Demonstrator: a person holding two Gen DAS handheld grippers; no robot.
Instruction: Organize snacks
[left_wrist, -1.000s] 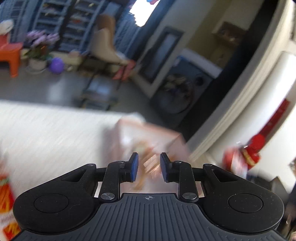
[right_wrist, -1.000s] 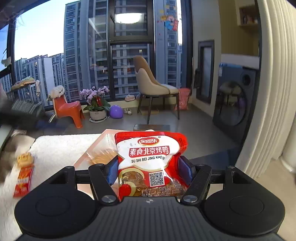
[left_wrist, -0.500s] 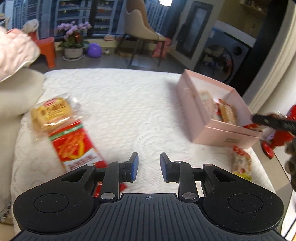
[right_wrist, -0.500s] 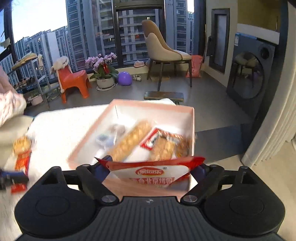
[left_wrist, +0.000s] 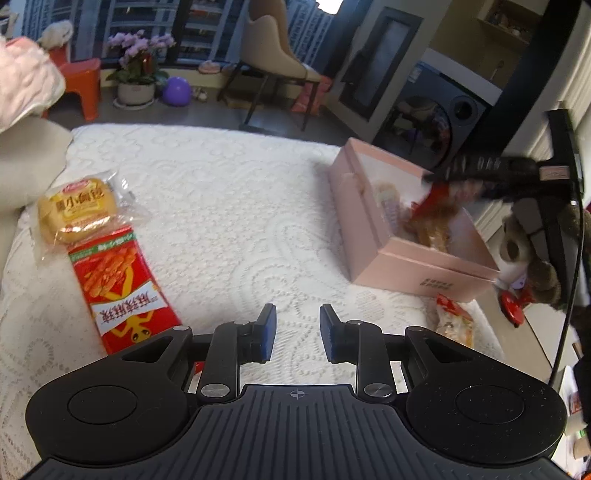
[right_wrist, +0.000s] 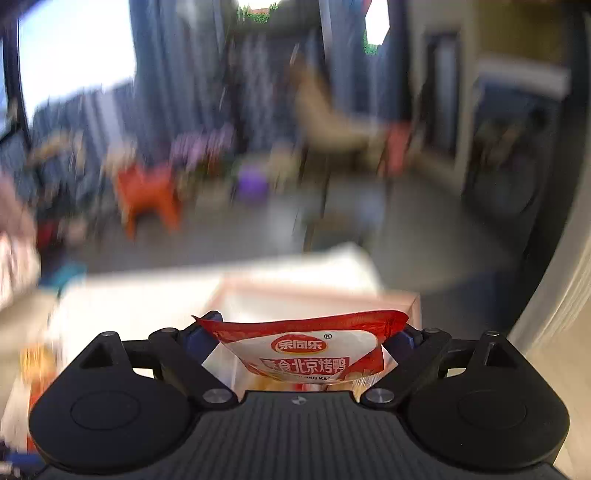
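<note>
Since a moment ago the right gripper (left_wrist: 436, 184) has swung over the pink box (left_wrist: 424, 262) at the bed's (left_wrist: 229, 206) right edge. The left gripper (left_wrist: 297, 334) hovers, fingers released, near the red packet (left_wrist: 122, 291) and bun (left_wrist: 79, 210) at the left edge. Right view, blurred: fingers grasping the roast-duck packet (right_wrist: 306, 350) above the box.

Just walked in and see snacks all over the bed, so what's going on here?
Someone with a gripper in each hand is sorting snacks into a pink box on the white bedspread. The right gripper grips a red-and-white snack packet just over the box, which already contains a few snacks. The left gripper hovers with its jaws apart and nothing between them. A bread bun packet and a red snack bag lie on the bedspread to its left, another small packet in front of the box.
</note>
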